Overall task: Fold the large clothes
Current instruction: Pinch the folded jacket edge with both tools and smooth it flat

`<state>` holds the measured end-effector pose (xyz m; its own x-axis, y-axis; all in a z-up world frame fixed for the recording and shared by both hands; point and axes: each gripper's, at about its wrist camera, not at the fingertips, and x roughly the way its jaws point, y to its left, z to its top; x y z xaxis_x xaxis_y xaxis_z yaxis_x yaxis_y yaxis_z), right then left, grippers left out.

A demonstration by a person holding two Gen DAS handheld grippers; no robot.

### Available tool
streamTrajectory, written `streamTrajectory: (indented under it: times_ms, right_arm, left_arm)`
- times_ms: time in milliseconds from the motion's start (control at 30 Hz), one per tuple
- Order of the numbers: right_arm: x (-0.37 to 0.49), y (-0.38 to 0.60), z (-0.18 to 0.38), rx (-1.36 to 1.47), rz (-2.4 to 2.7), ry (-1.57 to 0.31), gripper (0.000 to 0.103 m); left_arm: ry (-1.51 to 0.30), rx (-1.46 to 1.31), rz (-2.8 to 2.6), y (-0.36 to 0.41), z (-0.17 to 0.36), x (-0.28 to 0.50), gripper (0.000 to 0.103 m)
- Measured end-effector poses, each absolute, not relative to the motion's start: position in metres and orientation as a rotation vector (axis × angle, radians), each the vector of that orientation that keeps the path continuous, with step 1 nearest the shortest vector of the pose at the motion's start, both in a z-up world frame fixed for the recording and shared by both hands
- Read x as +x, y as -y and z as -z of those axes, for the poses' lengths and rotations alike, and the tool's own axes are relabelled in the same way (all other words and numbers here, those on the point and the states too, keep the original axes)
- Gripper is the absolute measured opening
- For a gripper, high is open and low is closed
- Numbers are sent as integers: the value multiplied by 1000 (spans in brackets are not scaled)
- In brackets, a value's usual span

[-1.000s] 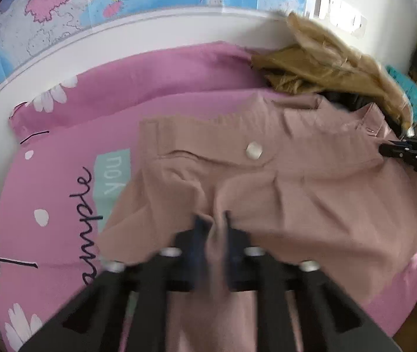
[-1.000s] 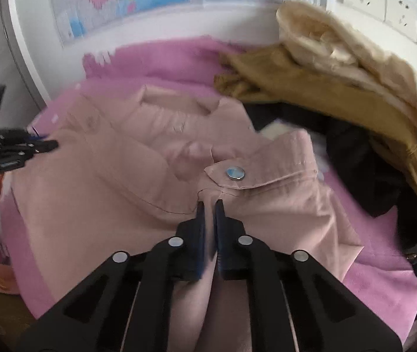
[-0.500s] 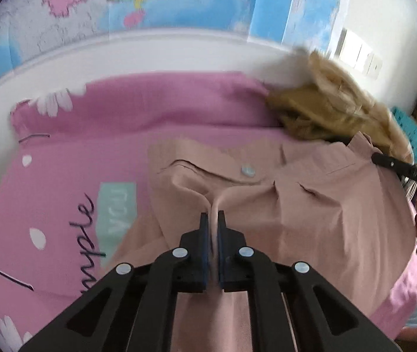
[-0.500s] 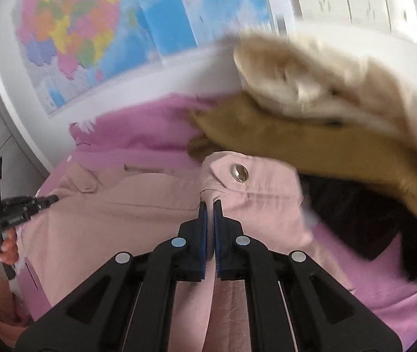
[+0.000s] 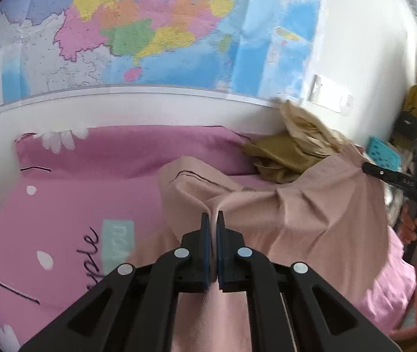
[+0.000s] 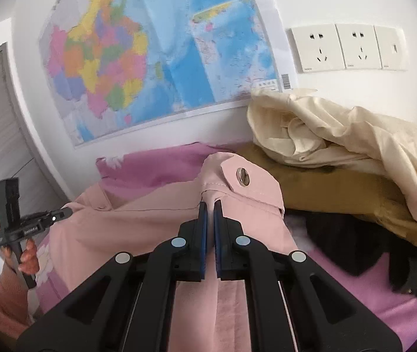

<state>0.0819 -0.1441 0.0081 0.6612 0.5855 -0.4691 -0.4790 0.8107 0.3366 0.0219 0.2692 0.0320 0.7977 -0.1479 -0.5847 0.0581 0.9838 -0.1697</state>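
Above the pink bedspread (image 5: 70, 205), the dusty-pink garment (image 5: 311, 220) hangs stretched between both grippers. Left gripper (image 5: 213, 220): fingers pressed together, pinching a fold of its cloth. Right gripper (image 6: 207, 209): fingers likewise clamped on the fabric just below a snap-button tab (image 6: 242, 176), beside the heap of cream and mustard clothes (image 6: 340, 152).

Open pink bedspread (image 5: 70, 205) leftward; heaped clothes pile (image 6: 340, 158) rightward against wall.
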Motion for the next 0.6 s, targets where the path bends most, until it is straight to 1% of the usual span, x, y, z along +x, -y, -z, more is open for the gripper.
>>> streamTrajectory:
  times_ms: [67, 100, 133, 167, 200, 233, 267, 333, 367, 600]
  right_arm:
    - [106, 129, 12, 139, -560, -705, 7]
    - [114, 122, 23, 110, -543, -760, 8]
    - [121, 115, 33, 83, -528, -802, 9]
    - [126, 109, 44, 52, -515, -841, 12]
    - [128, 107, 50, 37, -503, -862, 14]
    - [129, 107, 53, 33, -494, -872, 15]
    - [127, 110, 54, 38, -491, -868, 15]
    - [125, 114, 51, 48, -502, -859, 15]
    - [124, 117, 50, 52, -501, -857, 15]
    - [124, 120, 53, 56, -496, -857, 16]
  left_arm:
    - [-747, -146, 75, -273, -10, 47, 7]
    - [-822, -138, 46, -274, 5, 61, 13]
    - [-880, -125, 15, -275, 20, 70, 16]
    - [-910, -113, -6, -275, 29, 75, 21]
    - [-919, -99, -15, -273, 34, 75, 27]
    - [-917, -82, -20, -272, 33, 73, 31]
    - [-908, -64, -30, -272, 28, 68, 37]
    - [-861, -60, -16, -273, 16, 58, 41]
    - [-850, -57, -10, -274, 12, 56, 48]
    - [-836, 32, -29, -253, 3, 52, 49]
